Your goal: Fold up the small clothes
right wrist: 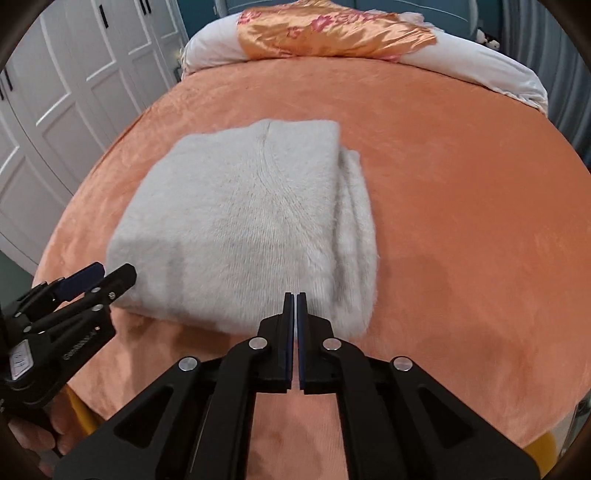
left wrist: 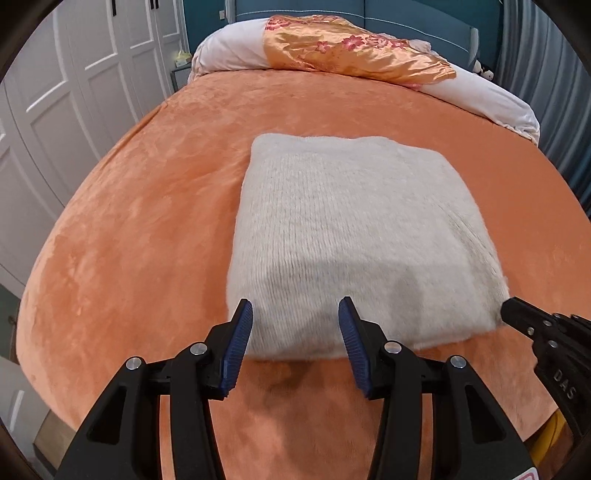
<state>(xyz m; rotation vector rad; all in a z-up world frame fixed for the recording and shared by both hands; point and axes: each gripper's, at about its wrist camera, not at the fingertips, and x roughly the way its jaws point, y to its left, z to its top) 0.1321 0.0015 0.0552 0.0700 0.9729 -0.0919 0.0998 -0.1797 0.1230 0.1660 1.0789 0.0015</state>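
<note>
A fluffy cream knit sweater (left wrist: 343, 229) lies folded into a thick square on the orange bed cover (left wrist: 147, 221); it also shows in the right wrist view (right wrist: 240, 229). My left gripper (left wrist: 295, 314) is open, its blue pads apart over the sweater's near edge, holding nothing. It shows from the side in the right wrist view (right wrist: 110, 277). My right gripper (right wrist: 294, 299) is shut with nothing seen between its pads, at the sweater's near right edge. Its tip shows in the left wrist view (left wrist: 509, 308) at the sweater's near right corner.
A rolled white quilt with an orange flowered satin cover (left wrist: 354, 51) lies across the far end of the bed. White wardrobe doors (left wrist: 74, 92) stand to the left. A teal headboard (left wrist: 406, 18) is behind the quilt.
</note>
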